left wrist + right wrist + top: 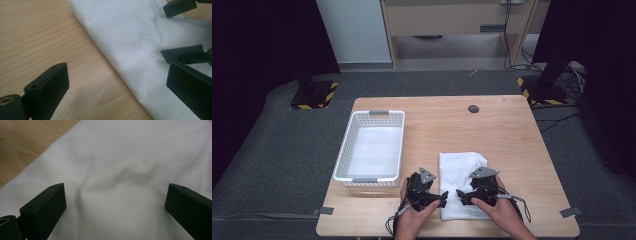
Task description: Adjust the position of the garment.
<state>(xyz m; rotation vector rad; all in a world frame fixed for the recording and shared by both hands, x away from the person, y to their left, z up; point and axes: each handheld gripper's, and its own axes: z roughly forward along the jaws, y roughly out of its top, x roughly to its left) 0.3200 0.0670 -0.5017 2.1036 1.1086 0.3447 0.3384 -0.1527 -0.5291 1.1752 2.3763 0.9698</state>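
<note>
A folded white cloth point(460, 167) lies on the wooden table point(502, 130) near its front edge. My left gripper point(443, 198) sits at the cloth's left edge, pointing right, jaws open. In the left gripper view the left gripper point(117, 92) straddles that edge, one jaw over bare wood and the other over the cloth point(125, 32). My right gripper point(460, 195) is over the cloth's near part, pointing left. Its jaws stand wide open just above the wrinkled cloth point(120, 152), with the right gripper point(115, 207) holding nothing. The two grippers face each other, tips close.
A white plastic basket point(344, 150) with a perforated rim stands at the table's left side, with a white bottom showing inside. A small dark disc point(473, 108) lies near the far edge. Dark carpet surrounds the table.
</note>
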